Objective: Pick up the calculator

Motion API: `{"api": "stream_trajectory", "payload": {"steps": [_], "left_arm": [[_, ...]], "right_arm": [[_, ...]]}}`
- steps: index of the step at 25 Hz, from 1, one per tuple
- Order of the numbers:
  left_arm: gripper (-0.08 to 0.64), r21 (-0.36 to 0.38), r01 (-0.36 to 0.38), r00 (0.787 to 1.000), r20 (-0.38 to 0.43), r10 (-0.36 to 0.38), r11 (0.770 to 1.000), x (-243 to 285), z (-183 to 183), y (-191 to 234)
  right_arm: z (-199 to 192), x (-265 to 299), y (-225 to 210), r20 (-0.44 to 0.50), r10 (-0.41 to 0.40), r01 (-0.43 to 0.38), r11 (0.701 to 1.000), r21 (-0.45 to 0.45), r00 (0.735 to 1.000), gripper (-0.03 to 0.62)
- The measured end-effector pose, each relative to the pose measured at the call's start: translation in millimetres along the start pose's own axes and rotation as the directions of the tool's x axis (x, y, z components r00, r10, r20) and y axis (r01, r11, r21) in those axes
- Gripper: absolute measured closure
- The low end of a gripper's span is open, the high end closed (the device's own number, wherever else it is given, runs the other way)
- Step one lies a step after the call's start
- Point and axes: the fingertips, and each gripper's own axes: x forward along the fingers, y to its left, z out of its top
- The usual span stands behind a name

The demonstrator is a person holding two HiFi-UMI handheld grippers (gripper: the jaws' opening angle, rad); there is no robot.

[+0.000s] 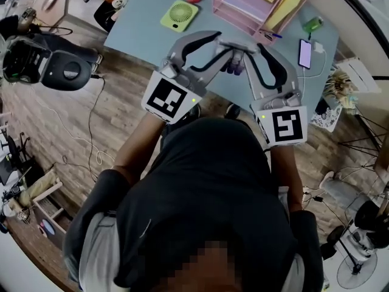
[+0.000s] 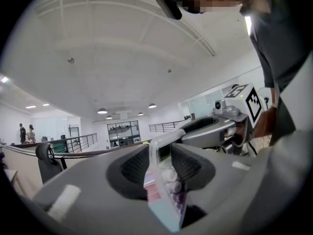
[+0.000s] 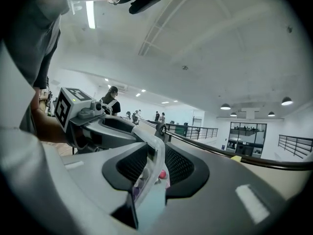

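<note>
We're in a big open-plan office here: a pale blue desk (image 1: 137, 26) carries a pink document tray (image 1: 237, 8) and a charging phone (image 1: 305, 53). All around are wood-look floor (image 1: 121, 120), railings (image 2: 78, 142), glass partitions (image 2: 122, 132) and pendant lamps (image 2: 102, 111) overhead.

The head view looks steeply down from above the person's head. The dark shirt (image 1: 206, 187) fills it from the centre to 6 o'clock, and the table (image 1: 140, 17) lies further off at 12 o'clock.

The left gripper view sits close behind the jaws of the left gripper (image 2: 164, 168) and faces up toward the ceiling (image 2: 122, 48), with the right gripper (image 2: 195, 131) at 3 o'clock. The right gripper view is set the same way, with the left gripper at 9 o'clock.

Both gripper views share the calculator (image 2: 168, 185), clamped very near before them. The head view shows it small, toward 12 o'clock.
</note>
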Motion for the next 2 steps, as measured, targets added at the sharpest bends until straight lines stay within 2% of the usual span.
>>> {"api": "stream_trajectory", "payload": {"steps": [2], "left_arm": [[0.365,-0.002,-0.005,1.0,0.001,0.005,1.0,-18.0,5.5,-2.6]], "right_arm": [[7.1,-5.0,17.0,-0.014,0.013,-0.013,1.0,-0.002,1.0,0.476]]}}
